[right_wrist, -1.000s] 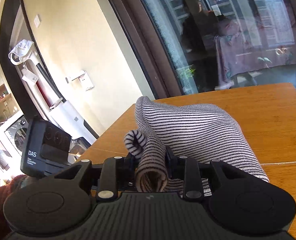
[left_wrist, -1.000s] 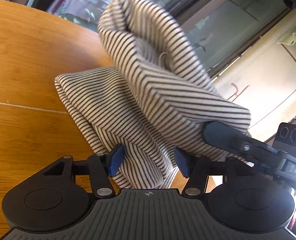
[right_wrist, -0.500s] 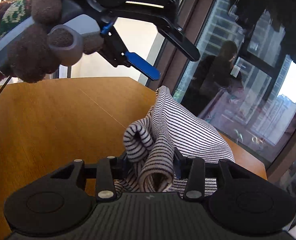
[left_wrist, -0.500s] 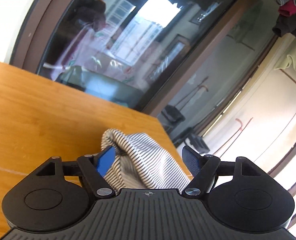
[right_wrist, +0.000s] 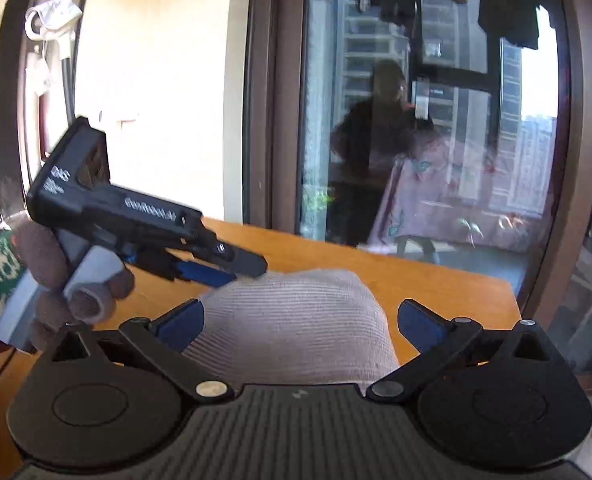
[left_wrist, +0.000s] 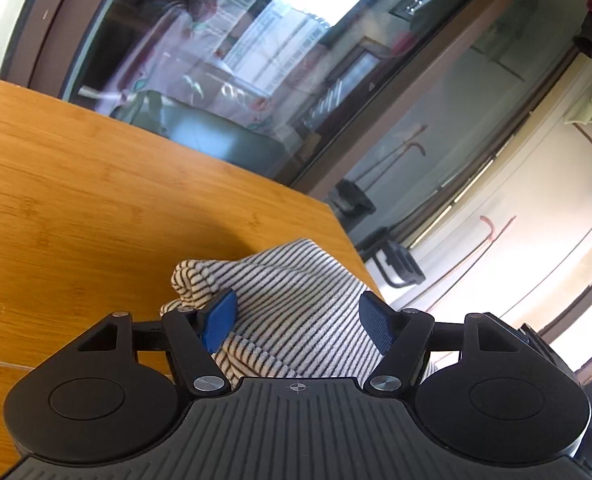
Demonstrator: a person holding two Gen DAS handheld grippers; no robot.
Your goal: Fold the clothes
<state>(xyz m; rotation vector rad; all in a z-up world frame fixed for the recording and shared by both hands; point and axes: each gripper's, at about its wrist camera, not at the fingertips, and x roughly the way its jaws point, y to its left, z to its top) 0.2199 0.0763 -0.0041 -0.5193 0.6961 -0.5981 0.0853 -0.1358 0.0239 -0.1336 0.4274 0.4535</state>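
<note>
1. Striped garment [right_wrist: 296, 320] first, since that's what I'm folding: it sits bunched in a soft mound on the wooden table [left_wrist: 95, 208], close to the far corner by the big window [right_wrist: 416, 120].
2. My right gripper [right_wrist: 300, 320] has just been opening and its jaws now stand spread wide. The mound lies between the blue pads [right_wrist: 179, 320], but they aren't pressing on it, so on that side it's released.
3. My left gripper [left_wrist: 296, 320] has eased in a touch over the last moment but is also unclenched. Its left pad [left_wrist: 219, 316] sits right against a rolled edge of the cloth, the other pad is clear, and nothing is pinched.
4. From the right wrist view I can see the left tool and the gloved hand [right_wrist: 47, 280] holding it hovering just beside the mound, tips near its top.
5. My read is that the fold has just been laid down and both sides are letting go. To do this bit well I'd back both tools straight out, so no pad snags a layer.
6. That rolled edge by the left pad looks loose. I'd press the mound flat before another fold, otherwise it'll probably spring open.
7. The pile is close to the table edge, so I'd nudge it inward.
</note>
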